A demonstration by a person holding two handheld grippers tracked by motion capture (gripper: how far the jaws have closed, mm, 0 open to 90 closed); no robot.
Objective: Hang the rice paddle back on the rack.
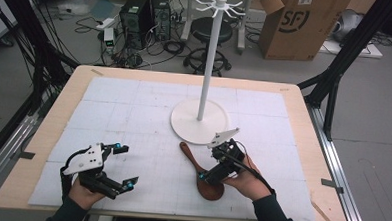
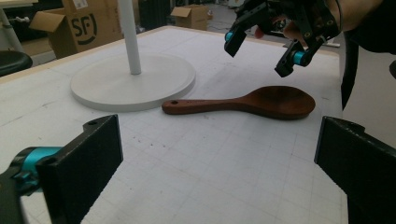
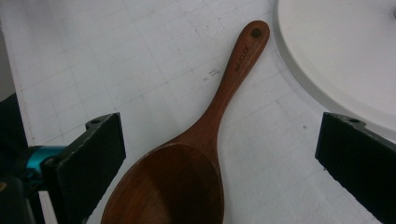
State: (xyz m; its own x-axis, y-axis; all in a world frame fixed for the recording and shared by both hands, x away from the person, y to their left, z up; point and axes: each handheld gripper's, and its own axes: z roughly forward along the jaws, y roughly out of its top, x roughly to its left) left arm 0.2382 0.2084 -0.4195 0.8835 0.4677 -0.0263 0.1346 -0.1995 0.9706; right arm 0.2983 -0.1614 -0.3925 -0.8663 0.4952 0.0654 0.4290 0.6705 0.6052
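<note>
Right gripper (image 1: 212, 177) jaws spread above wooden spoon (image 3: 196, 154); lower squarely, pinch neck near bowl. Left gripper (image 1: 124, 165) jaws spread, idle.

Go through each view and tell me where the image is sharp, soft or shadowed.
High view: even overhead light, wooden spoon and white stand fairly sharp, faint shadows. Left gripper view: spoon crisp, near jaws soft, right gripper dark against the background. Right gripper view: handle lettering legible, spoon bowl dim, jaws blurred.
</note>
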